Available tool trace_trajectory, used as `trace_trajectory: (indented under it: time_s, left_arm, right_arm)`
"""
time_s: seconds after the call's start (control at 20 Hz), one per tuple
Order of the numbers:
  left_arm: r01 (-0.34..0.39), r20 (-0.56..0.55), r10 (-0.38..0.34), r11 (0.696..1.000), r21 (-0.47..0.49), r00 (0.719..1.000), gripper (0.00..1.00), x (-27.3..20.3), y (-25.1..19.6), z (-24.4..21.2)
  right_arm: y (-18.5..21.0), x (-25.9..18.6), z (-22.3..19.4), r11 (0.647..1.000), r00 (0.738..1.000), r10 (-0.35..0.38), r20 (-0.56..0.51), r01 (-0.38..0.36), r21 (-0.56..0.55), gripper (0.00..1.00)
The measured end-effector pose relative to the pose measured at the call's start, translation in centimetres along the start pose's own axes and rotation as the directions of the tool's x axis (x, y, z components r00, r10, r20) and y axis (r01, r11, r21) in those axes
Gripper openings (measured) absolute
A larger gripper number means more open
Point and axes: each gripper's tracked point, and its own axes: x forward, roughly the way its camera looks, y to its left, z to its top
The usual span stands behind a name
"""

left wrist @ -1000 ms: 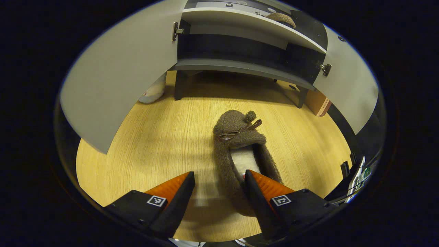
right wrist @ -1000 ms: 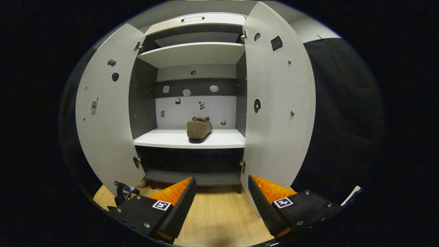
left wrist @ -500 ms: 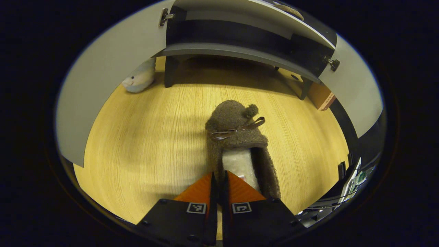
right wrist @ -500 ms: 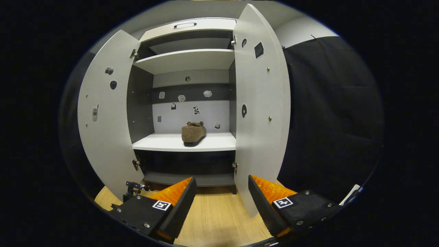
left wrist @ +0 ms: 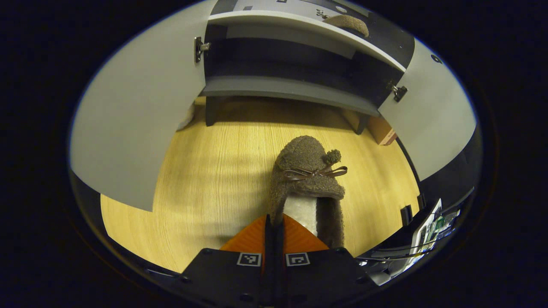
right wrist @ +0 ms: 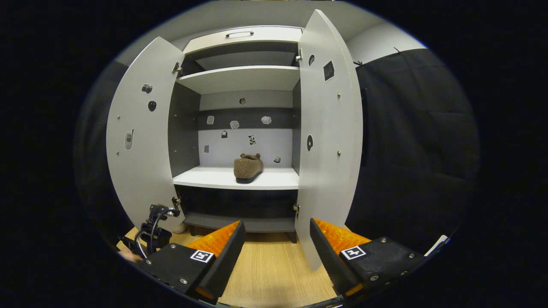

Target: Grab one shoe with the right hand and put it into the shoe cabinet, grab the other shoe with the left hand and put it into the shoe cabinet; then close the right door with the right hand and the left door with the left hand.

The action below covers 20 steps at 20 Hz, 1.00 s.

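Over bare wood floor (left wrist: 205, 179), left gripper (left wrist: 274, 224) jaws pinch the shoe (left wrist: 309, 179)'s side wall; right gripper (right wrist: 274, 239) gapes empty.

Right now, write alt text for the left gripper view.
The left gripper is shut on the heel rim of a fuzzy brown slipper above a wooden floor. Beyond it stands the open shoe cabinet, its doors swung wide.

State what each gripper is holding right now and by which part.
The left gripper is shut on the brown shoe, pinching its left side wall near the heel opening. The right gripper is open and holds nothing.
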Motion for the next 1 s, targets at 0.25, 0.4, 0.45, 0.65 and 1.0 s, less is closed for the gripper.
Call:
trace_trajectory:
  time_s: [0.25,0.4,0.45,0.65,1.0]
  left_arm:
    - [0.018,0.139,-0.013,0.999,-0.038,0.990,0.06,-6.2,-2.6,8.6]
    - [0.032,0.219,-0.023,0.999,-0.037,0.975,0.07,-9.3,-3.9,14.2]
    - [0.019,0.246,-0.012,0.999,-0.027,0.969,0.07,-10.2,-3.4,16.5]
    - [-0.006,0.309,0.014,1.000,-0.027,0.951,0.06,-13.7,-2.7,23.9]
    - [-0.080,0.368,0.091,0.996,-0.044,0.925,0.06,-14.0,-1.8,33.0]
  right_arm:
    - [0.9,-0.5,-0.3,0.999,0.999,0.041,-0.006,-0.041,0.023,0.92]
    - [0.9,-0.8,-0.4,0.998,0.998,0.059,-0.015,-0.058,0.031,0.92]
    - [0.7,-0.9,-0.1,0.998,0.998,0.061,-0.011,-0.060,0.028,0.92]
    - [0.2,-1.1,0.6,0.998,0.998,0.068,0.007,-0.068,0.019,0.93]
    - [-1.3,-1.1,1.1,0.996,0.998,0.066,0.009,-0.067,0.064,0.93]
